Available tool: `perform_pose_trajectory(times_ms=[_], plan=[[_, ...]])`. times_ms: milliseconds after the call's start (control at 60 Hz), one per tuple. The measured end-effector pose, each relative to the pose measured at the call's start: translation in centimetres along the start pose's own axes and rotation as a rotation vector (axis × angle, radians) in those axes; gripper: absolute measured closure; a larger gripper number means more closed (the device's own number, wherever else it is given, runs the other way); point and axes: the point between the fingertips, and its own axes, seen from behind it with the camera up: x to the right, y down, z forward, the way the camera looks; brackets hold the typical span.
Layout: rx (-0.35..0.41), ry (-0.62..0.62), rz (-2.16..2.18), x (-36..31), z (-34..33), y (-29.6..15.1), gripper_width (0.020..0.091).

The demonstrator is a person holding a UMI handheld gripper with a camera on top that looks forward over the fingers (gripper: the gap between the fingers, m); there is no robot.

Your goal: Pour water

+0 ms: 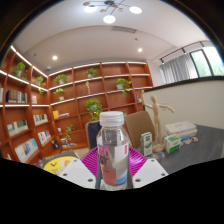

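Gripper (113, 172) closed around clear plastic water bottle with white cap (113, 148), both pink finger pads (93, 163) pressing its sides, bottle upright between fingers. Beyond: wooden wall shelving with potted plants (70, 95); grey table (200, 150); brown cardboard box (137, 125) behind bottle; small green-white carton (147, 143) just beside bottle.

Bottle (113, 150): clear glossy plastic, white plastic cap, pink paper-like label. Gripper (112, 170) pads: matt magenta. Shelves (60, 95): smooth reddish wood. Table (195, 150): dark matt top. Mannequin figure (155, 112): pale bare wood.
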Motion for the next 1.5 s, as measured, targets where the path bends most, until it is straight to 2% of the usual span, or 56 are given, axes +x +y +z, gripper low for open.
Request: perform_pose_trajectory(times_ms=[83,167,283,533,567,667,800,833,900,967,1233,1400,1500], plan=[[-0.003,0.110,-0.150,4.9,1.7,1.3,0.0705],[-0.006,0.165,-0.190,6.5,1.4,1.3,0.0705],[-0.018,0.218,-0.202,10.2,3.0,3.5,0.0706],[-0.064,0.257,-0.222,14.2,5.1,8.0,0.0701],[-0.034,0.247,-0.216,14.1,5.2,7.6,0.0705],[-0.030,0.239,-0.188,14.1,5.2,7.6,0.0692],[-0.028,0.247,-0.124,14.8,4.9,7.8,0.0580],[-0.044,0.247,-0.112,14.9,4.8,8.2,0.0511],[-0.064,0.231,-0.094,14.7,4.2,8.7,0.0329],[-0.058,0.205,-0.066,14.3,3.2,8.7,0.0256],[-0.027,0.069,-0.030,11.7,-6.5,6.2,0.0256],[-0.027,0.100,-0.077,13.3,-13.4,4.3,0.0258],[-0.044,0.100,-0.112,13.8,-15.9,4.9,0.0258]])
